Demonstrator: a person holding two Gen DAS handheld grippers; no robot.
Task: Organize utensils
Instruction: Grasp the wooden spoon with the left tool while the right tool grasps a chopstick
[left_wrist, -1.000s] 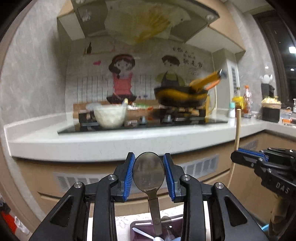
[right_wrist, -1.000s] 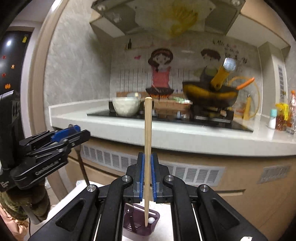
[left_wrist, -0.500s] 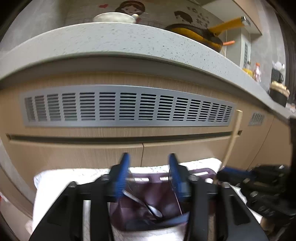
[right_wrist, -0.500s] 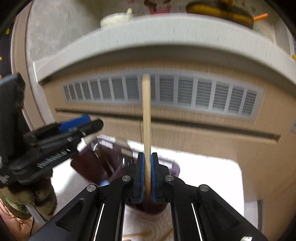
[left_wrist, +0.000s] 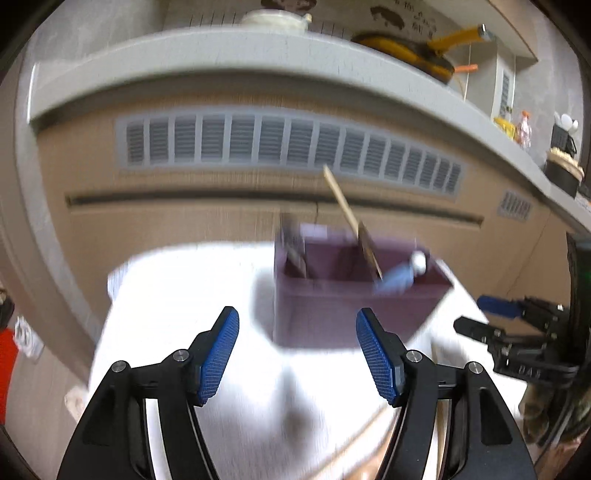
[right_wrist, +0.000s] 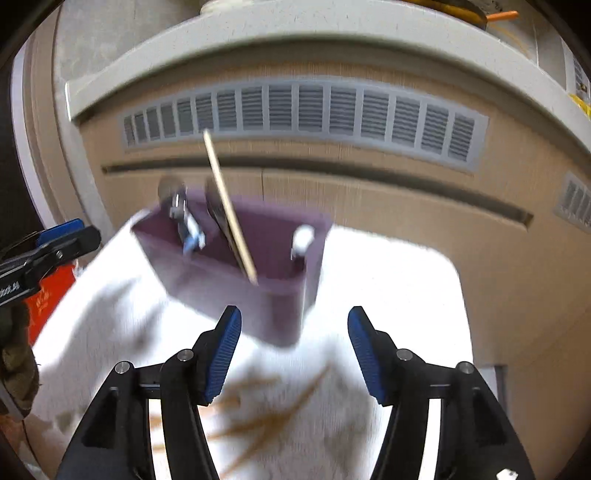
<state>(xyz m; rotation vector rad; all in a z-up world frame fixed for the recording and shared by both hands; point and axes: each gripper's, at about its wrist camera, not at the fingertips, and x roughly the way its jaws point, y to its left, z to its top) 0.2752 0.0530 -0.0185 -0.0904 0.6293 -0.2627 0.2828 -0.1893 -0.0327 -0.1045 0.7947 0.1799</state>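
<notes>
A purple utensil holder (left_wrist: 354, 295) (right_wrist: 236, 273) stands on a white cloth. A wooden chopstick (left_wrist: 349, 214) (right_wrist: 229, 206) leans out of it, beside a metal spoon (right_wrist: 173, 199) and a blue-handled utensil (left_wrist: 397, 278). My left gripper (left_wrist: 297, 350) hangs in front of the holder, its jaws opening, nothing between them. My right gripper (right_wrist: 293, 349) is also before the holder with jaws opening and empty. More wooden chopsticks (right_wrist: 273, 417) lie blurred on the cloth below the right gripper. Each gripper shows in the other's view, at the edge (left_wrist: 517, 332) (right_wrist: 40, 251).
The white cloth (left_wrist: 177, 295) (right_wrist: 391, 288) covers a low table in front of wooden kitchen cabinets with a grey vent grille (left_wrist: 288, 144). Above runs the counter edge (right_wrist: 295, 44), with a yellow pan (left_wrist: 417, 51) on top. A red item (right_wrist: 48, 299) sits at the left.
Both grippers dropped from counter height to the low table. The left let go of the spoon and the right let go of the chopstick; both utensils now stand in the holder.
</notes>
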